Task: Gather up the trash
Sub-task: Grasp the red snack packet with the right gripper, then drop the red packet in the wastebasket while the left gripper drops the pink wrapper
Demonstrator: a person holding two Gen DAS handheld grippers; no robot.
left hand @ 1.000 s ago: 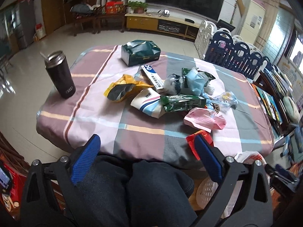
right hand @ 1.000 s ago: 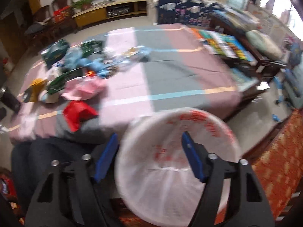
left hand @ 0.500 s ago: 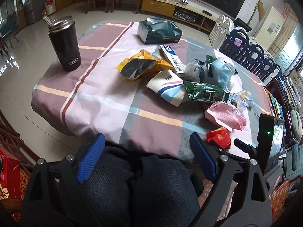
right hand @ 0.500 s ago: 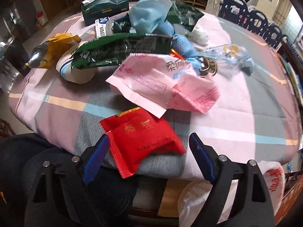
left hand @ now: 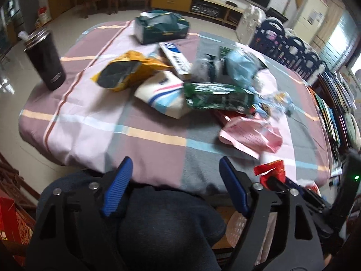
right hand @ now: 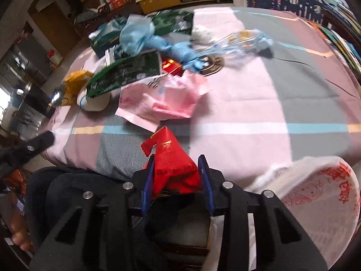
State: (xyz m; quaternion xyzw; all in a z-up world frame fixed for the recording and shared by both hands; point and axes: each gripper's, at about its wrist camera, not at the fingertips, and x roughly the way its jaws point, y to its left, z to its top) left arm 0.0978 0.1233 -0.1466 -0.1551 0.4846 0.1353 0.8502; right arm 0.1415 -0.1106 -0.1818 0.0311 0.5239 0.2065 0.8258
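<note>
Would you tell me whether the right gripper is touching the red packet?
Touching: in the right wrist view, the right gripper has both blue fingers pressed against the red packet.

Wrappers (left hand: 216, 97) heaped mid-table (left hand: 158, 158); tumbler (left hand: 45, 63) left edge.

Red packet (right hand: 173, 164), pink bag (right hand: 162, 99), green wrapper (left hand: 217, 96), plaid pink-grey tablecloth (left hand: 140, 149).

Bare cloth (left hand: 94, 122) lies near the table edge; wrappers (left hand: 216, 97) crowd what seems the middle.
</note>
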